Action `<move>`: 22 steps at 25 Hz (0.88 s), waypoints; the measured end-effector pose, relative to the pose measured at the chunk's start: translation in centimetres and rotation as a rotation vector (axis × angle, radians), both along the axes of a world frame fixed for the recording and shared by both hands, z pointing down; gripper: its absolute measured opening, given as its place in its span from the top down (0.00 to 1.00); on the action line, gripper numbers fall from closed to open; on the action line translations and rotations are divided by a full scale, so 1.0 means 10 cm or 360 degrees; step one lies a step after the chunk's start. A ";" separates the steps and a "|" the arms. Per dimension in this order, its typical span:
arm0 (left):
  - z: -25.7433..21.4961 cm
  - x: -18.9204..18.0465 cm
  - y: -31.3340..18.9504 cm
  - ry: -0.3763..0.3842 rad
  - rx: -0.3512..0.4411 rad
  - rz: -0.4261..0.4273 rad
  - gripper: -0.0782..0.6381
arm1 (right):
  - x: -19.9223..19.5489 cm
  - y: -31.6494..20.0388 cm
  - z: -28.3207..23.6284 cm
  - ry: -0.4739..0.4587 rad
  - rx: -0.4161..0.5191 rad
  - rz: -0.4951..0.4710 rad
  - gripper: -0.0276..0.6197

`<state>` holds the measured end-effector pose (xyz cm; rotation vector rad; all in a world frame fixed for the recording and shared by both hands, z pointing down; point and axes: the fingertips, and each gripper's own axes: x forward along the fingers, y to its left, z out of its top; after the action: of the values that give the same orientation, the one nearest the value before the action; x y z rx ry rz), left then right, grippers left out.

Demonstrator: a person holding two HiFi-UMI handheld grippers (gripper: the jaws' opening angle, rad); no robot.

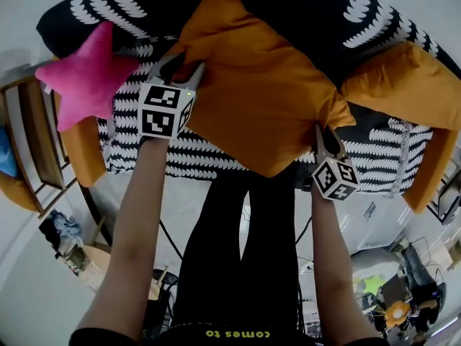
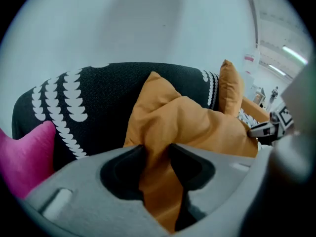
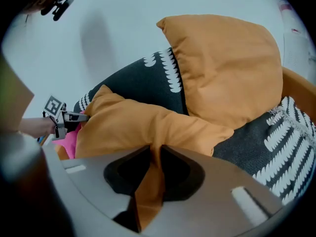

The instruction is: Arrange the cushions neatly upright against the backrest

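1. Left gripper (image 1: 178,69): jaws clamped on the left corner of the orange cushion (image 1: 259,99), with fabric pinched between the pads.
2. Right gripper (image 1: 324,134): jaws closed on the same cushion's right corner.
3. Orange cushion: spread between both grippers over the patterned sofa seat (image 1: 374,150); possibly lifted clear, contact unclear.
4. Pink star cushion (image 1: 83,78): at the sofa's left end, near the left gripper.
5. Second orange cushion (image 1: 403,81): at the right end, leaning upright on the black backrest (image 1: 302,6).
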<state>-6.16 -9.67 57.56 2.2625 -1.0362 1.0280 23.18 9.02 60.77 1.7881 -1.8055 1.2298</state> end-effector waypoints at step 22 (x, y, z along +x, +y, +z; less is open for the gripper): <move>-1.25 -0.99 0.30 0.0236 0.0459 -0.0702 0.88 | -0.40 -1.00 -2.07 0.0150 0.0722 -0.0332 0.93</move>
<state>-16.07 -6.70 45.09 2.1342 -1.6056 0.5476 19.15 -0.98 40.11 1.7748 -2.2781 0.6822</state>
